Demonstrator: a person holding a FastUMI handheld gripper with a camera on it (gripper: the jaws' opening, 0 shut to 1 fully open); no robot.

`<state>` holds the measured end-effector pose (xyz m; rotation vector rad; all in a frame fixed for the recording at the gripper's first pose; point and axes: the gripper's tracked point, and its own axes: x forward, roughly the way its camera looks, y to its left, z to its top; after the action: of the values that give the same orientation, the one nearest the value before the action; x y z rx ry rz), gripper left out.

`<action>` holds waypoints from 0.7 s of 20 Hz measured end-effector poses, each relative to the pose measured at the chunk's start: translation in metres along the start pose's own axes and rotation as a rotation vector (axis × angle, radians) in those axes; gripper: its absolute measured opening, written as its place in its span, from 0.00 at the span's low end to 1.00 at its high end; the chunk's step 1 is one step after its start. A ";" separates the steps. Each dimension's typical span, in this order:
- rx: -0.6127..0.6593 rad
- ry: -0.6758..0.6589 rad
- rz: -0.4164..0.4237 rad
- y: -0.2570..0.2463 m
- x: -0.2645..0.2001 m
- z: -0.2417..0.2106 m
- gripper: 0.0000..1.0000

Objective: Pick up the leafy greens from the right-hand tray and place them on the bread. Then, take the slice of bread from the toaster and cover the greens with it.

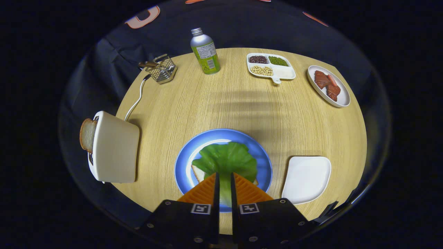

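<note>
Tool (225, 177) gripping greens (226, 159) on plate (181, 162)

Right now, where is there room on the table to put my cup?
The widest bare patch is mid-table, between the blue plate, bottle and divided dish. The white tray is bare too. It is crowded by the toaster and where the gripper pinches the greens.

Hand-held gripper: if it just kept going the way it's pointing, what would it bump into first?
Probably the lettuce leaf just ahead of its nearly closed fingers, lying on the bread on the blue plate; depth is unclear.
</note>
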<state>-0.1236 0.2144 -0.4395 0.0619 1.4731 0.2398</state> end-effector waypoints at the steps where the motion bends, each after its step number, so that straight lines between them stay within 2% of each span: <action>1: 0.008 -0.006 -0.014 0.001 -0.002 0.000 0.29; 2: 0.016 -0.013 -0.023 0.002 -0.006 0.002 0.33; 3: 0.023 -0.021 -0.023 0.007 -0.011 0.003 0.43; 5: 0.031 -0.040 -0.006 0.024 -0.025 0.008 0.52; 6: 0.032 -0.048 0.005 0.034 -0.032 0.012 0.55; 11: -0.005 -0.083 0.060 0.102 -0.070 0.040 0.85; 14: -0.043 -0.081 0.109 0.151 -0.089 0.056 0.90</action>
<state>-0.0935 0.3499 -0.3188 0.1156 1.3852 0.3537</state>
